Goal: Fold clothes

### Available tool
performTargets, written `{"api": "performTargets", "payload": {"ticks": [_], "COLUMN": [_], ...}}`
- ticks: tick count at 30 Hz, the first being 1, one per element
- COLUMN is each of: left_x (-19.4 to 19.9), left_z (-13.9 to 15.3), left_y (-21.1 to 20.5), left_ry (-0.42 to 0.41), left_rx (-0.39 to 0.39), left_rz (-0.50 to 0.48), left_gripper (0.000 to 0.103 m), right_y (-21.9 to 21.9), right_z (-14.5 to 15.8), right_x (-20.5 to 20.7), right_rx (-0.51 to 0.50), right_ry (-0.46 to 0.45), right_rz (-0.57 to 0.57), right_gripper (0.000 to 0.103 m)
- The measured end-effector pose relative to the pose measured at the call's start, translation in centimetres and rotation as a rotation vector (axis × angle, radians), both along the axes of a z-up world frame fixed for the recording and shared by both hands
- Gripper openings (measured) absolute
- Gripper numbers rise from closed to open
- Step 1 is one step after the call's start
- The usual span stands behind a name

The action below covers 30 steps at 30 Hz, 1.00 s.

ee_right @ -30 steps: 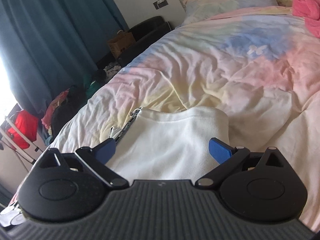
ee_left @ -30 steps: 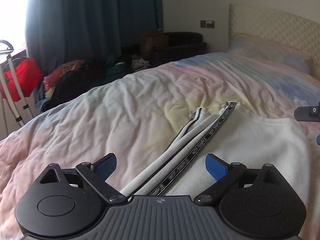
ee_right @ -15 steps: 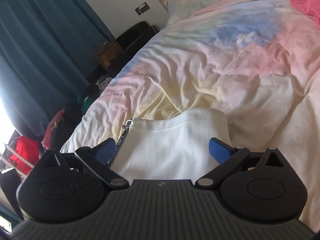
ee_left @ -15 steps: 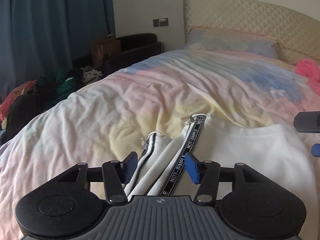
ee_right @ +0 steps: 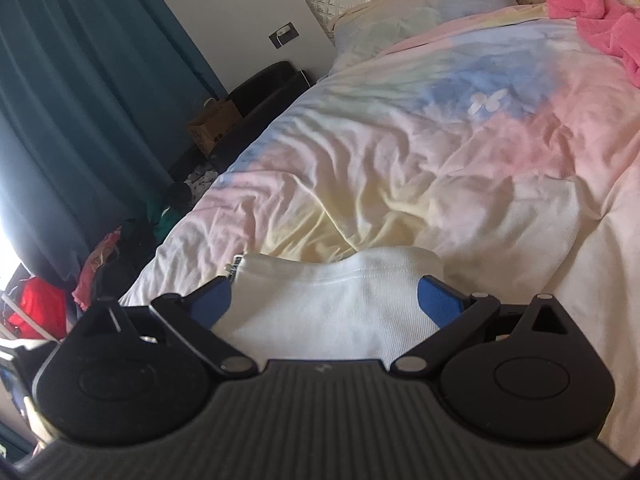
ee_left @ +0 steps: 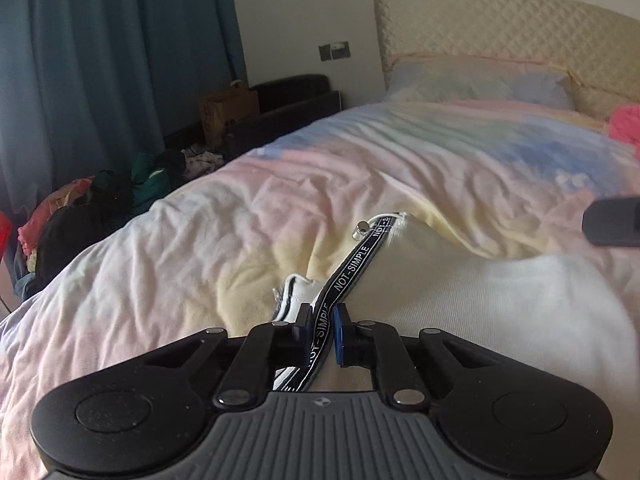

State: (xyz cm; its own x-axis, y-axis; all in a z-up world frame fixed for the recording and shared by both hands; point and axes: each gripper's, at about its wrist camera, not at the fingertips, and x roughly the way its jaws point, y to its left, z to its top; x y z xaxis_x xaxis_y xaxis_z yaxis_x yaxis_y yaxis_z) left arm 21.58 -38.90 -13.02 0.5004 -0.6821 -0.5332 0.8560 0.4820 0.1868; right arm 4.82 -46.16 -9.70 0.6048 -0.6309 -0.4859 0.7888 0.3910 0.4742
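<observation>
1. Your left gripper (ee_left: 323, 324) had just closed, its pads pinching the black lettered strap (ee_left: 352, 268) of the white garment (ee_left: 480, 304).
2. That garment lay on the pastel duvet (ee_left: 360, 184), spreading ahead and right of that claw.
3. Your right gripper (ee_right: 324, 300) stood wide open, holding nothing, the white garment's hem (ee_right: 340, 274) between its blue fingers (ee_right: 436, 300).
</observation>
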Motion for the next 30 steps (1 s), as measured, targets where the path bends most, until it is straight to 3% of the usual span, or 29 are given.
{"api": "performTargets", "payload": {"ticks": [2, 6, 11, 14, 16, 17, 19, 23, 27, 30], "left_x": [0.2, 1.8, 3.7, 4.8, 4.7, 4.4, 3.6, 0.5, -4.0, -7.8], "left_z": [1.9, 4.3, 1.2, -0.9, -0.9, -0.5, 0.8, 3.9, 6.9, 8.3], "left_y": [0.8, 1.4, 0.3, 0.5, 1.6, 2.4, 4.8, 12.1, 22.7, 30.4], "left_ry": [-0.002, -0.037, -0.086, -0.01, 0.014, 0.022, 0.044, 0.1, 0.153, 0.15], "left_rx": [-0.057, -0.094, 0.049, 0.083, 0.066, 0.049, 0.017, -0.046, -0.086, -0.059], "left_rz": [0.036, 0.16, 0.262, 0.293, 0.301, 0.307, 0.311, 0.347, 0.473, 0.606], "left_gripper": [0.01, 0.01, 0.016, 0.028, 0.049, 0.053, 0.061, 0.067, 0.069, 0.069], "right_y": [0.1, 0.6, 0.3, 0.1, -0.3, -0.7, -1.3, -3.0, -3.5, -3.2], "right_z": [0.1, 0.7, 0.4, 0.1, -0.2, -0.5, -1.2, -2.4, -2.0, -0.8], "right_x": [0.0, 0.0, 0.1, 0.2, 0.4, 0.5, 0.4, -0.3, -0.9, -1.7], "right_rx": [-0.012, -0.058, -0.03, -0.022, 0.007, 0.034, 0.09, 0.218, 0.275, 0.259], "right_ry": [0.005, -0.001, 0.008, 0.008, 0.002, -0.015, -0.055, -0.105, -0.163, -0.18], "right_rz": [-0.004, 0.004, 0.012, 0.019, 0.054, 0.084, 0.125, 0.172, 0.298, 0.353], "right_gripper": [0.101, 0.101, 0.101, 0.101, 0.101, 0.101, 0.101, 0.101, 0.101, 0.101]}}
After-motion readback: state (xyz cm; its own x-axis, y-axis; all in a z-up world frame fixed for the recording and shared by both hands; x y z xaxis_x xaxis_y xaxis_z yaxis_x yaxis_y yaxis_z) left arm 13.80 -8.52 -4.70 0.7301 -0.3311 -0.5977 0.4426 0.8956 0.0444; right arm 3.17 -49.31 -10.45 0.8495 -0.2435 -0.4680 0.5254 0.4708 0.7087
